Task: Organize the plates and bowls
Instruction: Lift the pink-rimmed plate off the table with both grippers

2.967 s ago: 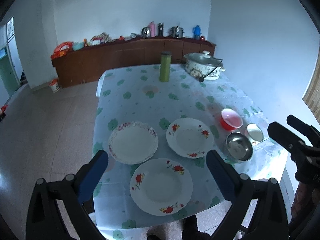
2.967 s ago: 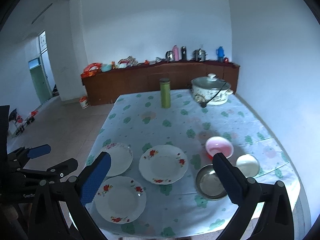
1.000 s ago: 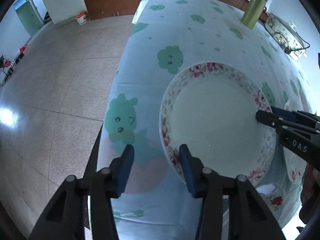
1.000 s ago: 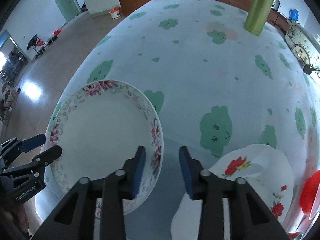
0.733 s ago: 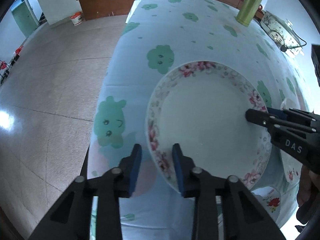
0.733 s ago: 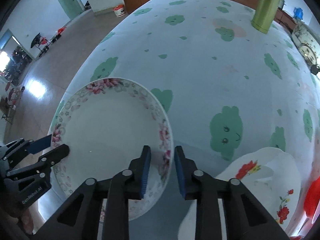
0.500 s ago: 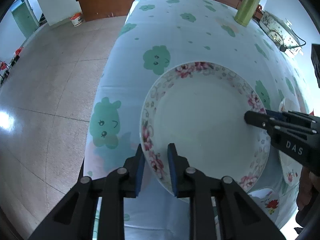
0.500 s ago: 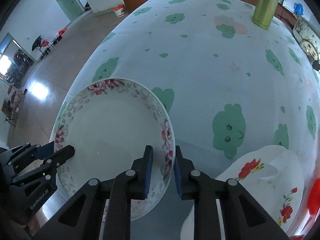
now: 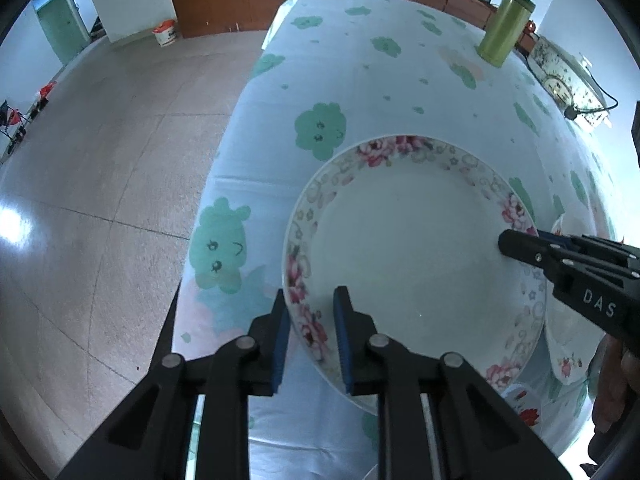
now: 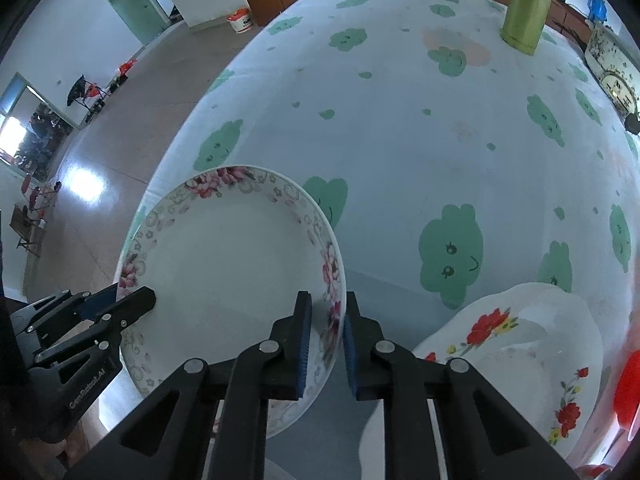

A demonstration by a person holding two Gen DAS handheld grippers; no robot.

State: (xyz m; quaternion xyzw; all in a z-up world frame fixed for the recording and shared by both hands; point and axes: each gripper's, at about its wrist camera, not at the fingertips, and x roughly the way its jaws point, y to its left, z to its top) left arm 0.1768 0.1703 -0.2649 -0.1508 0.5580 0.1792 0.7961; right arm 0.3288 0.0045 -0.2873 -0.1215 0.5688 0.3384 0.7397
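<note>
The surface was a long table under a pale blue cloth printed with green cartoon clouds, standing in a white-walled room with a tiled floor and a brown sideboard along the far wall. A green canister stood well beyond both tools, near the far end of the cloth, with a patterned cooker to its right.

The pink-flowered plate lay near the front left corner of the cloth, between the two tools. The left hand-held gripper pointed steeply down at the plate's left rim, its blue-padded jaws drawn in on either side of that rim, one pad outside the plate and one over its well; they pinched the rim. The right hand-held gripper did the same on the opposite edge, its jaws having just been closing with the flowered rim between them, and they now clamped it. In the left wrist view the right tool reached in from the right side, its black tip over the plate's right rim.

Just to the right of the right hand-held gripper sat a red-flowered plate, close to the pink-flowered one. Beyond that, at the right edge of the right wrist view, showed a sliver of a red bowl. A second red-flowered plate peeked out under the near rim of the held plate.
</note>
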